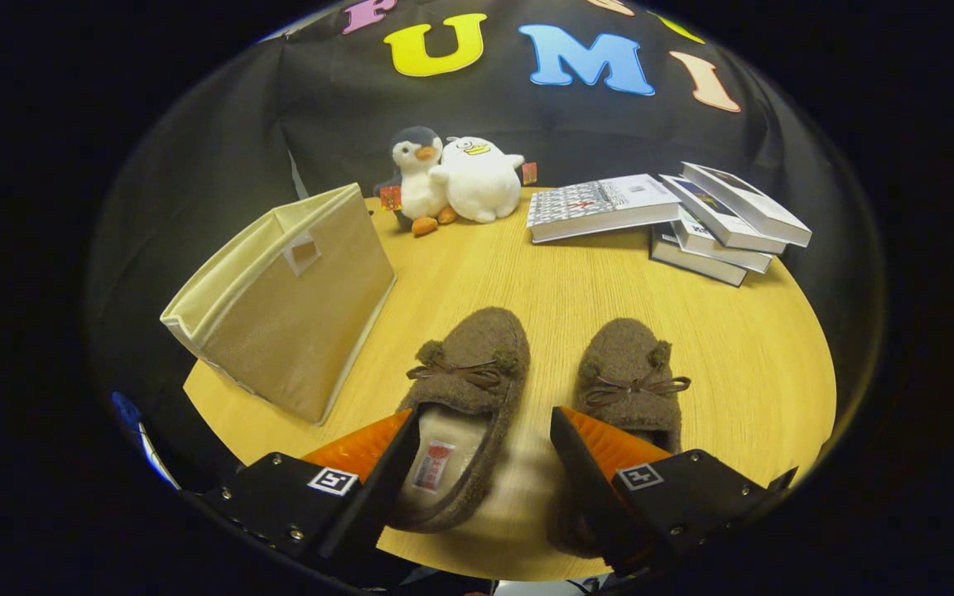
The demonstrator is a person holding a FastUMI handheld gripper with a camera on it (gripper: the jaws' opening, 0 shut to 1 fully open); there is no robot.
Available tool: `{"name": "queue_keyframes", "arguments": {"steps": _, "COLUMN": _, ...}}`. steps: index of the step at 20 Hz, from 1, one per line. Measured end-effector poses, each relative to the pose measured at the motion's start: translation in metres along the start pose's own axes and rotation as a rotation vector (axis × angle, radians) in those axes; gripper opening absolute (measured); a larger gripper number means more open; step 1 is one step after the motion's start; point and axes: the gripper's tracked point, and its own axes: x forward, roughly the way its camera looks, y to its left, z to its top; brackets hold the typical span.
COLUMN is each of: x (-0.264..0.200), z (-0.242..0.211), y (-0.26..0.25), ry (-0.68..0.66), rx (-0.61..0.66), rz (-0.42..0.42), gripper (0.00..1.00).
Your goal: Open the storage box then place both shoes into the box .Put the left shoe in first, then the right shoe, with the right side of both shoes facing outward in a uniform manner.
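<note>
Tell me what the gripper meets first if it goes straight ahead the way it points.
Probably bare table: the open gripper aims between the left slipper and right slipper. Far beyond lie the books. Depth is uncertain.

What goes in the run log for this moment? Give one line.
claw: open, over shoes, holding nothing | left fuzzy brown slipper: between fingers | right slipper: on table | beige fabric storage box: folded flat
</note>
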Motion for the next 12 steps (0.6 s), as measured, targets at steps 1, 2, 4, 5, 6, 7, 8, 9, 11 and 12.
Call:
{"name": "queue_keyframes", "arguments": {"steps": 1, "x": 0.004, "z": -0.002, "y": -0.001, "ry": 0.012, "rx": -0.006, "rz": -0.008, "gripper": 0.98}}
{"name": "queue_keyframes", "arguments": {"steps": 2, "x": 0.008, "z": -0.005, "y": -0.003, "ry": 0.026, "rx": -0.009, "rz": -0.013, "gripper": 0.98}}
{"name": "queue_keyframes", "arguments": {"steps": 4, "x": 0.014, "z": -0.006, "y": -0.005, "ry": 0.041, "rx": -0.006, "rz": -0.022, "gripper": 0.90}}
{"name": "queue_keyframes", "arguments": {"steps": 5, "x": 0.017, "z": -0.007, "y": -0.005, "ry": 0.051, "rx": -0.002, "rz": -0.023, "gripper": 0.84}}
{"name": "queue_keyframes", "arguments": {"steps": 6, "x": 0.023, "z": -0.007, "y": -0.003, "ry": 0.060, "rx": 0.002, "rz": -0.019, "gripper": 0.83}}
{"name": "queue_keyframes", "arguments": {"steps": 7, "x": 0.023, "z": -0.005, "y": -0.007, "ry": 0.066, "rx": 0.001, "rz": -0.038, "gripper": 0.81}}
{"name": "queue_keyframes", "arguments": {"steps": 8, "x": 0.025, "z": -0.007, "y": -0.007, "ry": 0.081, "rx": 0.002, "rz": -0.044, "gripper": 0.61}}
{"name": "queue_keyframes", "arguments": {"steps": 9, "x": 0.028, "z": -0.011, "y": -0.005, "ry": 0.101, "rx": 0.006, "rz": -0.042, "gripper": 0.41}}
{"name": "queue_keyframes", "arguments": {"steps": 11, "x": 0.030, "z": -0.014, "y": -0.003, "ry": 0.135, "rx": 0.007, "rz": -0.041, "gripper": 0.39}}
{"name": "queue_keyframes", "arguments": {"steps": 12, "x": 0.030, "z": -0.015, "y": 0.000, "ry": 0.142, "rx": 0.011, "rz": -0.028, "gripper": 0.39}}
